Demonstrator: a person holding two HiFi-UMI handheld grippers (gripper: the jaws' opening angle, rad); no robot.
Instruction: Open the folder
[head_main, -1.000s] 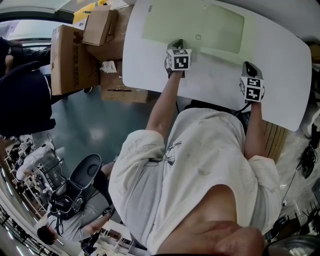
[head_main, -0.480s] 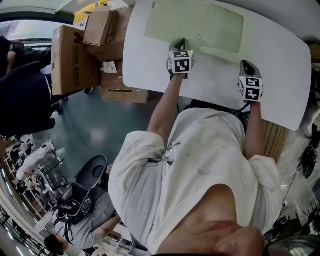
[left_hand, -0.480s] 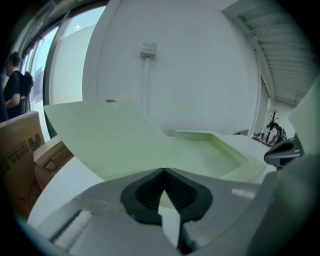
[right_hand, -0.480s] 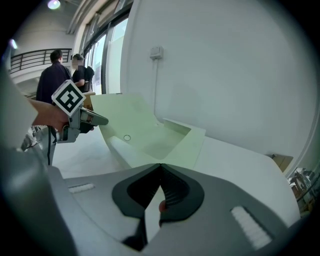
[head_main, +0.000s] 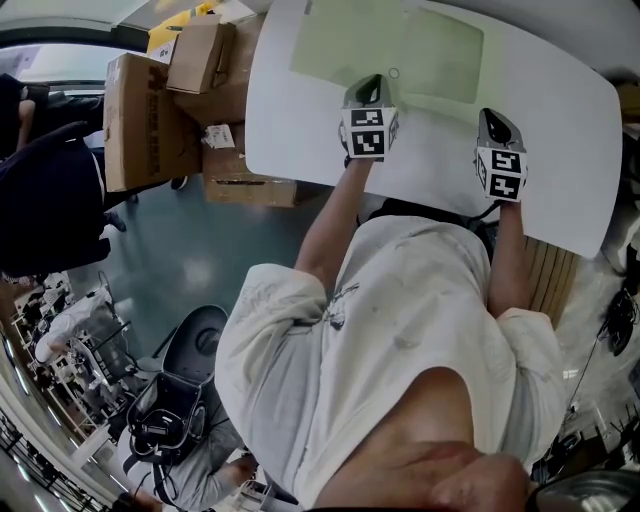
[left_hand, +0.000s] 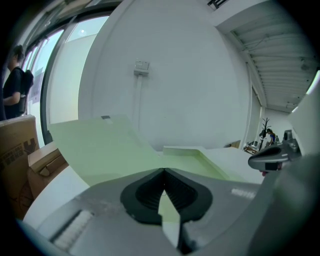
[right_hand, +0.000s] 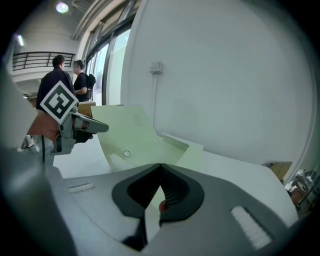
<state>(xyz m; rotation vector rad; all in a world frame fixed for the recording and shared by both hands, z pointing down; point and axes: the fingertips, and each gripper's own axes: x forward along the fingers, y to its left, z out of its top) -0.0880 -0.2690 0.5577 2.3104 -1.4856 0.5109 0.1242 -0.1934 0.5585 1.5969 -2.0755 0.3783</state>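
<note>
A pale green folder (head_main: 400, 45) lies on the white table (head_main: 560, 130). My left gripper (head_main: 372, 88) is at the folder's near edge, jaws shut on the cover. In the left gripper view the cover (left_hand: 100, 150) rises away from the closed jaw tips (left_hand: 163, 172). The right gripper view shows that cover (right_hand: 127, 132) curled up off the lower leaf (right_hand: 175, 147), with the left gripper (right_hand: 75, 125) beside it. My right gripper (head_main: 493, 120) hovers over bare table to the right of the folder. Its jaw tips (right_hand: 160, 167) meet, with nothing seen held.
Cardboard boxes (head_main: 150, 110) are stacked on the floor left of the table. People stand by the windows at the left (right_hand: 57, 82). A white wall (left_hand: 175, 75) stands behind the table. The person's own body fills the lower head view.
Both grippers have risen and moved a little farther over the table. The folder's near cover edge has lifted with the left gripper.
</note>
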